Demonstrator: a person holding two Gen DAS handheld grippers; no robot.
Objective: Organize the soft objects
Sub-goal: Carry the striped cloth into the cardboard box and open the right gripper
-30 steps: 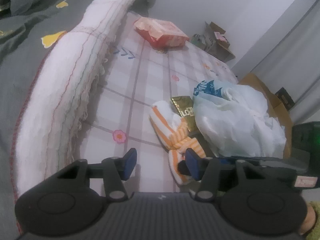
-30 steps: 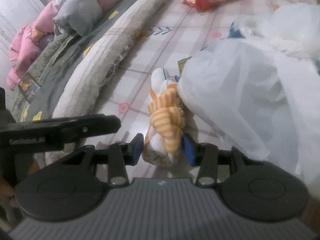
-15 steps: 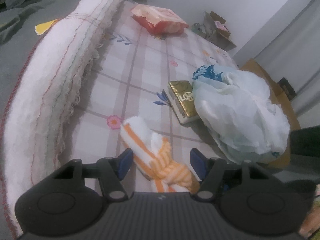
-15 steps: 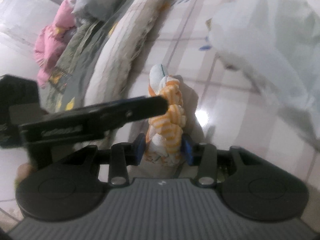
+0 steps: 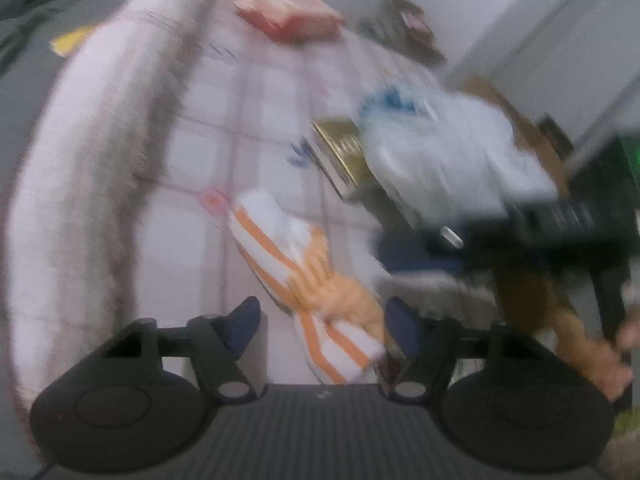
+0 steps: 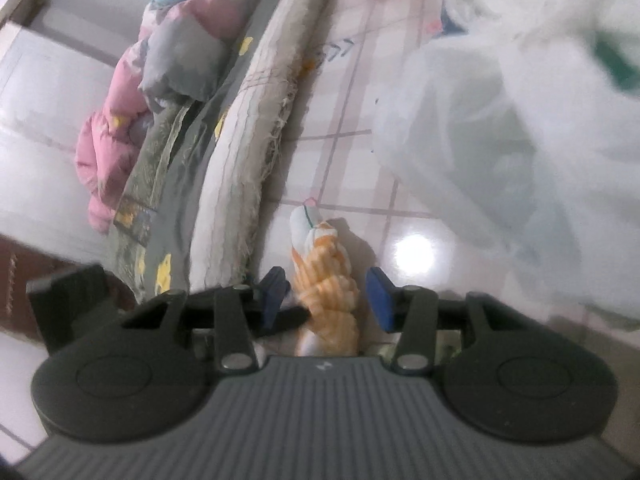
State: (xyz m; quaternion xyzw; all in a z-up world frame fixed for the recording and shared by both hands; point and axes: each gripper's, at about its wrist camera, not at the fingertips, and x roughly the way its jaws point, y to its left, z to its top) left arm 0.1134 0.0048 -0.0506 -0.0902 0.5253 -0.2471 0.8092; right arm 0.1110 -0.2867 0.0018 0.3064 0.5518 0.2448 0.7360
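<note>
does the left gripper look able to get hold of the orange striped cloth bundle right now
Probably yes. The orange striped cloth bundle already lies between the left gripper's opening jaws, with nothing in front of it. The right gripper, also opening, straddles the bundle's other end.

i see one orange-and-white striped sock bundle (image 5: 316, 280), soft and knotted on itself. its white end with an orange stripe points up and left across the pink-checked sheet, near a small flower print; the orange striped knot sits lower. in the right wrist view the bundle (image 6: 328, 280) stands lengthwise, white tip farthest away.
</note>
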